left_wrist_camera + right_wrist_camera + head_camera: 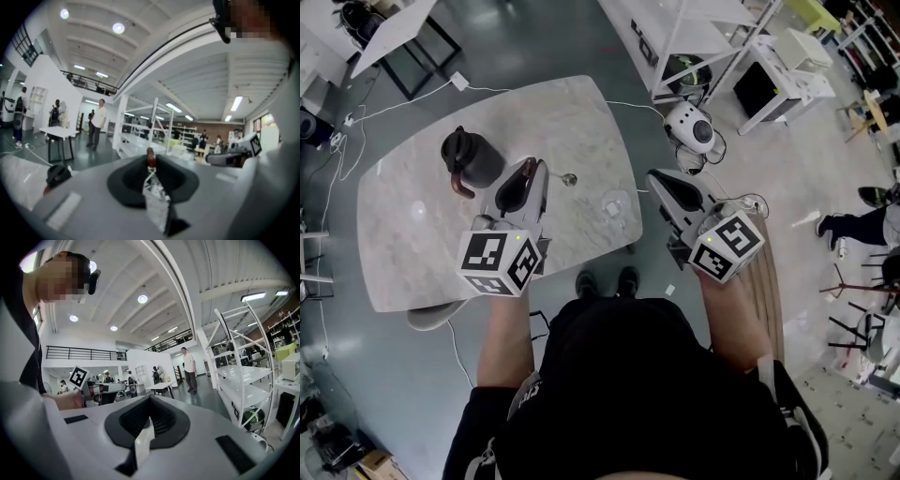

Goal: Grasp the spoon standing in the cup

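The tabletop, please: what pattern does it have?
The tabletop is pale marble, clearest in the head view.

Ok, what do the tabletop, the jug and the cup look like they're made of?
Tabletop: pale stone, probably marble or an imitation, by its grey veining and sheen.
Jug: dark, fairly matte, maybe metal or ceramic; brownish handle.
Cup: clear glass or plastic; the table shows through.

table (pixel 412 225) top pale, marble-like stone, smooth with a soft sheen; kettle (pixel 471 161) dark and glossy; spoon (pixel 569 178) bright polished metal; cup (pixel 616 204) clear glass; left gripper (pixel 539 169) and right gripper (pixel 657 177) matt grey plastic; pads (pixel 161 420) black, ribbed, matt; floor (pixel 544 47) smooth, glossy grey
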Motion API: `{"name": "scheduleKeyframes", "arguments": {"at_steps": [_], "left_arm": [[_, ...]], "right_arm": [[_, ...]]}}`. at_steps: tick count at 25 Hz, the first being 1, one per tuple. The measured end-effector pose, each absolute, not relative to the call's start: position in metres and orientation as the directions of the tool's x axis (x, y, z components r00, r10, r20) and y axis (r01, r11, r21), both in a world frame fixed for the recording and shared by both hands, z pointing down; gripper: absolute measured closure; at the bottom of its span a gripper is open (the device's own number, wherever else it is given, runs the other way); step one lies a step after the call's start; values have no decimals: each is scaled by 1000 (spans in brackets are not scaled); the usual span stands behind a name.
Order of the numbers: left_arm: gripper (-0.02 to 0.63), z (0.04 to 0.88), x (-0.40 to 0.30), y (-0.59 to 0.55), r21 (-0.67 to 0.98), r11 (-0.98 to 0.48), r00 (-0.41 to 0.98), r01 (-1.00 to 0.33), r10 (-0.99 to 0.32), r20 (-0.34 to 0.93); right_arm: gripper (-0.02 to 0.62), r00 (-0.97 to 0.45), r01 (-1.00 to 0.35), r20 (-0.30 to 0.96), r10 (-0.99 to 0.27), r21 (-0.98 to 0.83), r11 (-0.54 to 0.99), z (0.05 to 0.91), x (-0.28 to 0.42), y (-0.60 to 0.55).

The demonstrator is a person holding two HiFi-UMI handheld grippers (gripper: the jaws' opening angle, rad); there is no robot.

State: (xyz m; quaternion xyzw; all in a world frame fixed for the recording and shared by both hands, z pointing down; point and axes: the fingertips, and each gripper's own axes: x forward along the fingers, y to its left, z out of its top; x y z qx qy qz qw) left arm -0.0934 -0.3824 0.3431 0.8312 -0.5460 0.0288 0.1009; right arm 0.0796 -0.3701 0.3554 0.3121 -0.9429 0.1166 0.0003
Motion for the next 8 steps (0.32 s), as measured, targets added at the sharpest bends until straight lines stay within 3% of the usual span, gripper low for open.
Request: {"name": "scheduleKeyframes", "arguments": {"at_steps": [8], "left_arm": [[549, 345, -99, -384, 142, -367, 387, -919, -908, 161]], "right_arm": [[604, -805, -589, 81, -588, -232, 774, 359, 80, -372]]}}
